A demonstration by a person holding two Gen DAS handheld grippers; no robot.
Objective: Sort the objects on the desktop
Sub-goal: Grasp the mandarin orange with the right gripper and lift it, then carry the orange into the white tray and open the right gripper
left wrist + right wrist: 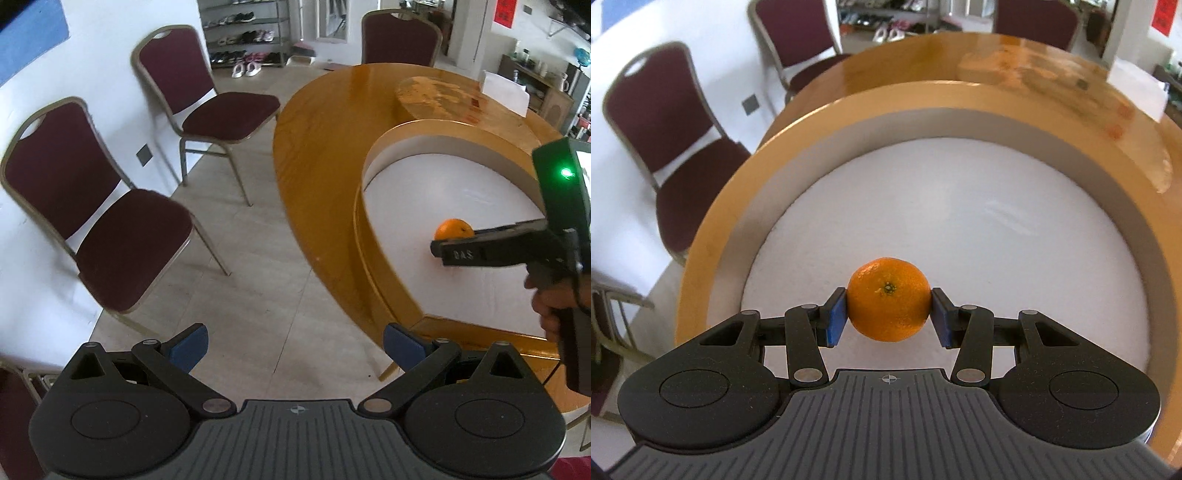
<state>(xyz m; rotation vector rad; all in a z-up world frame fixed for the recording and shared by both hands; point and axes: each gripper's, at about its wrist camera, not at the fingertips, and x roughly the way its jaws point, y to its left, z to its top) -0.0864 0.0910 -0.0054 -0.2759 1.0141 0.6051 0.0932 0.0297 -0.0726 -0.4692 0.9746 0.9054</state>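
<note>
Now | right tongs (888, 317) clamp orange (888, 299) over tray (1108, 122) | left tongs (295, 347) wide, empty

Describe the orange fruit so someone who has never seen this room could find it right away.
Start at the big glossy wooden table, then the white round-edged surface set inside its tan rim. Above that white area, the right gripper pinches the orange between blue fingers. It is the only small round fruit there, bright orange with a dark stem dot.
</note>
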